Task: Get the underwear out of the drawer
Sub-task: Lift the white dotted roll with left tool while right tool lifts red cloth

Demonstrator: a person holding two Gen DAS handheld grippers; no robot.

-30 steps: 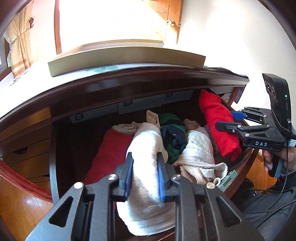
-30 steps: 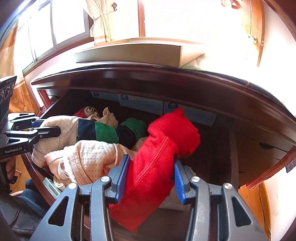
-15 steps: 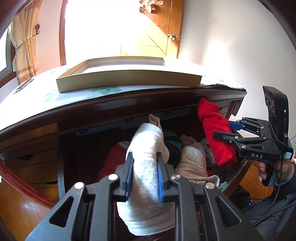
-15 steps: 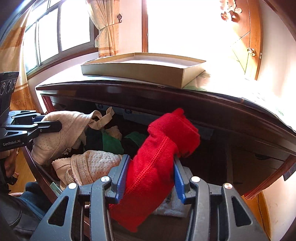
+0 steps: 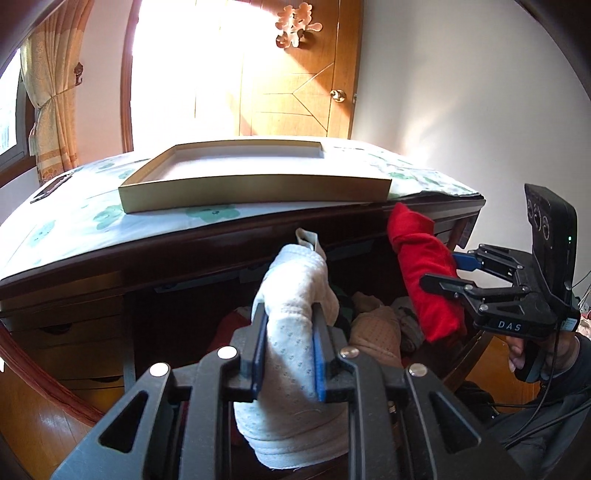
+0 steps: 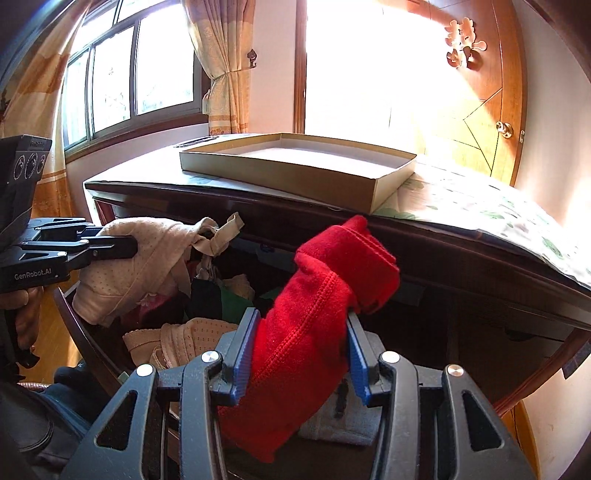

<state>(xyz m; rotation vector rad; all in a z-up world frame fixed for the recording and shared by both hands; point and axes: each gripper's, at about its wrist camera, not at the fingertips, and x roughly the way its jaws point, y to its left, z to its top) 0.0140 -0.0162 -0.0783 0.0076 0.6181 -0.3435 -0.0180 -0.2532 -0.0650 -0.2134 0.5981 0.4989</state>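
Both garments higher, drawer (image 5: 129, 332) shadowed.

**A sunny room with lots of wood**

I see a bright room. Strong sun pours in beside a wooden door (image 5: 295, 92) with a round knob (image 5: 338, 95) and a cut-out decoration (image 5: 297, 27) near its top. The wall (image 5: 461, 92) on the right is plain white. A big window (image 6: 129, 74) has yellow curtains (image 6: 225, 66) tied back. The floor (image 5: 33, 413) is shiny orange wood. A dark wooden dresser (image 5: 92, 280) has a cloth with green flowers (image 5: 92, 218) on its surface, and a flat, shallow box (image 5: 255, 184) sits there.
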